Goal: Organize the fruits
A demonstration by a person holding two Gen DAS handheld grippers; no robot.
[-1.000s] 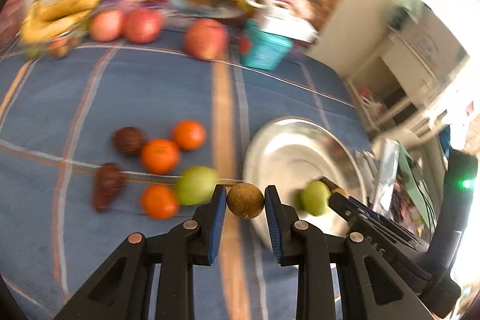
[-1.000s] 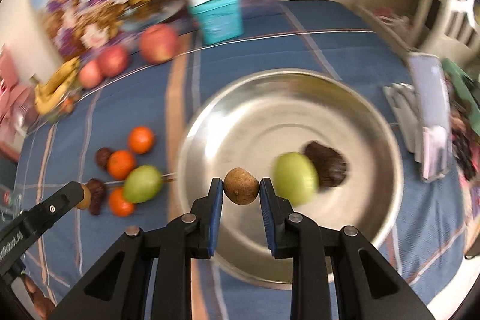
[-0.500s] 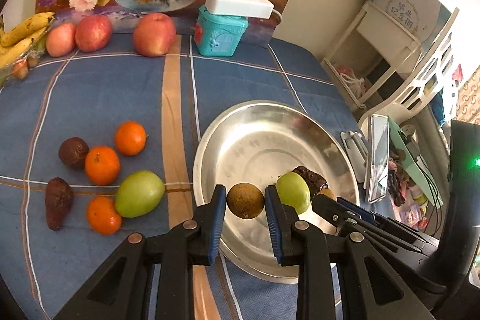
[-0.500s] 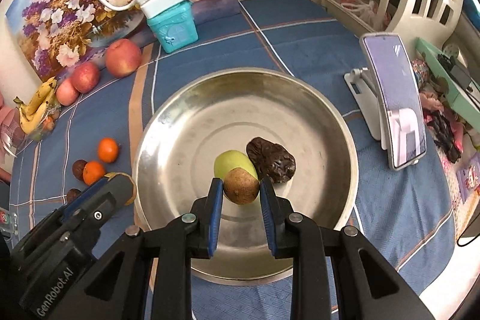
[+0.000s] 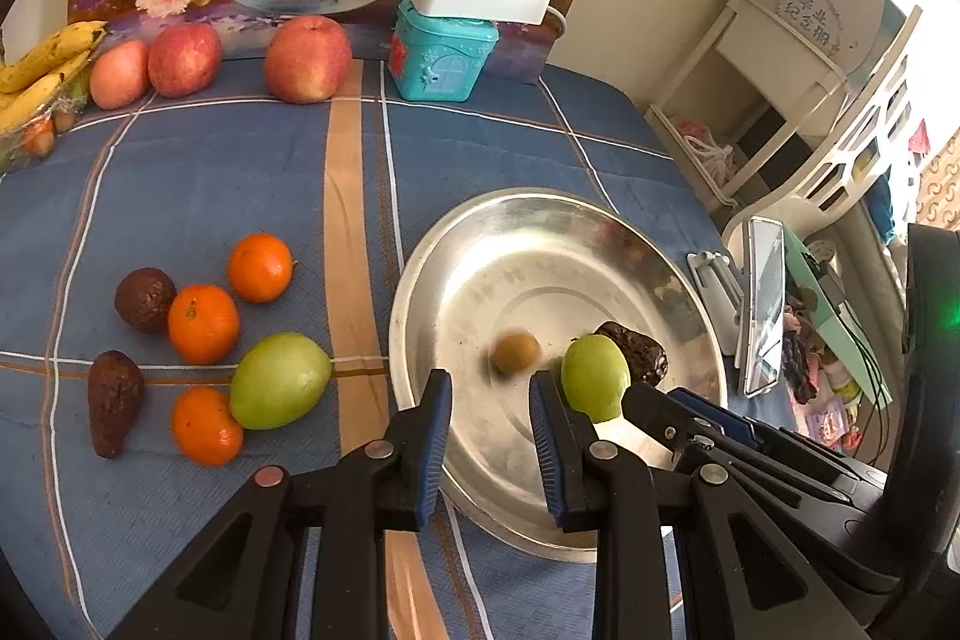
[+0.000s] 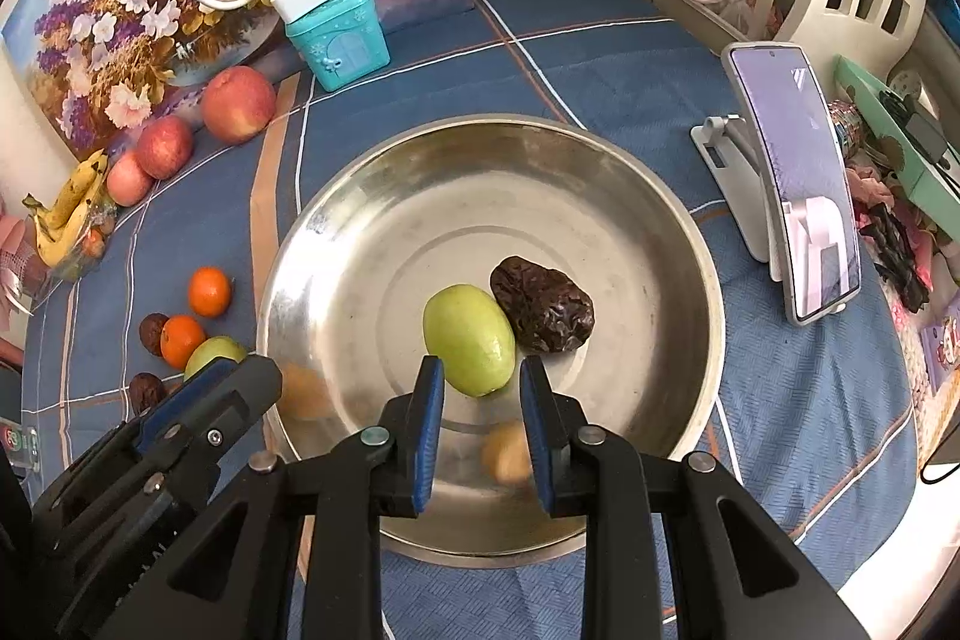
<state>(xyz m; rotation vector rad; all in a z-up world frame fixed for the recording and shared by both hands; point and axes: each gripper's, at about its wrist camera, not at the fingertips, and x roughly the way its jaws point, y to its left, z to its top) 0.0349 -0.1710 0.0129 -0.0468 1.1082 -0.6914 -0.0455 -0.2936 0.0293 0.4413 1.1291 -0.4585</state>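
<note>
My left gripper (image 5: 489,382) is open over the near left part of the steel bowl (image 5: 420,280), and a small brown fruit (image 5: 515,352) shows blurred on the bowl floor just beyond its tips. My right gripper (image 6: 482,370) is open over the bowl (image 6: 690,244), with a second small brown fruit (image 6: 507,454) blurred below its jaws. A green fruit (image 6: 468,337) and a dark wrinkled fruit (image 6: 543,304) lie in the bowl. On the cloth to the left lie another green fruit (image 5: 279,379), three oranges (image 5: 203,323) and two dark fruits (image 5: 145,299).
Three apples (image 5: 307,58) and bananas (image 5: 42,70) line the back edge by a flower painting. A teal box (image 5: 441,55) carries a white power strip. A phone on a stand (image 6: 798,196) is right of the bowl, with clutter past the table's right edge.
Both grippers swung right over the bowl with their small brown fruits, then held still. Each has now let its fruit go, and both fruits are dropping or rolling in the bowl.
</note>
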